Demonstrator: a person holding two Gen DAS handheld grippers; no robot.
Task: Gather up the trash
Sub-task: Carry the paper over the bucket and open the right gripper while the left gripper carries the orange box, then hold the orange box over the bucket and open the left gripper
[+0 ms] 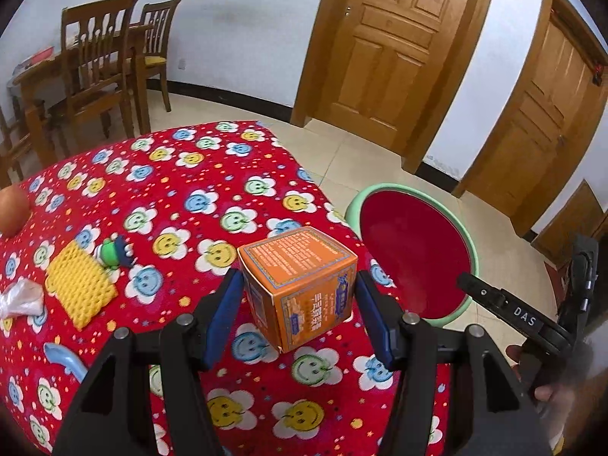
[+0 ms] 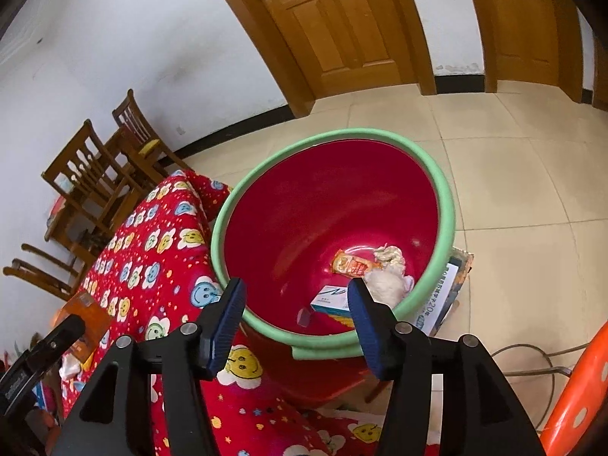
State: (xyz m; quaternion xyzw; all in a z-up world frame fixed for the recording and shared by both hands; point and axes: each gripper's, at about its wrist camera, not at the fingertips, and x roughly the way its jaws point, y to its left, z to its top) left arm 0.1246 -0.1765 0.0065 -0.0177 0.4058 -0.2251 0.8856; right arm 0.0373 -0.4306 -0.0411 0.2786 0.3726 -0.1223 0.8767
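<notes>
An orange cardboard box [image 1: 300, 285] hangs just above the red smiley-flower tablecloth [image 1: 182, 190], with my left gripper [image 1: 298, 283] shut on its two sides. Off the table's right edge stands a red bin with a green rim [image 1: 380, 190]. My right gripper [image 2: 296, 292] is open over the bin's rim [image 2: 334, 135] with nothing between its fingers. In the bin lie an orange wrapper [image 2: 353, 264], a white crumpled wad [image 2: 385, 279] and a small white-and-blue box [image 2: 328, 298]. The held orange box [image 2: 85, 315] also shows at the lower left of the right wrist view.
On the cloth to the left lie a yellow foam net [image 1: 78, 285], a green toy figure [image 1: 114, 252], a crumpled clear wrapper [image 1: 21, 300], a blue spoon [image 1: 64, 359] and an orange round thing [image 1: 13, 209]. Wooden chairs [image 1: 98, 64] stand behind; an orange stool [image 2: 577, 391] is right of the bin.
</notes>
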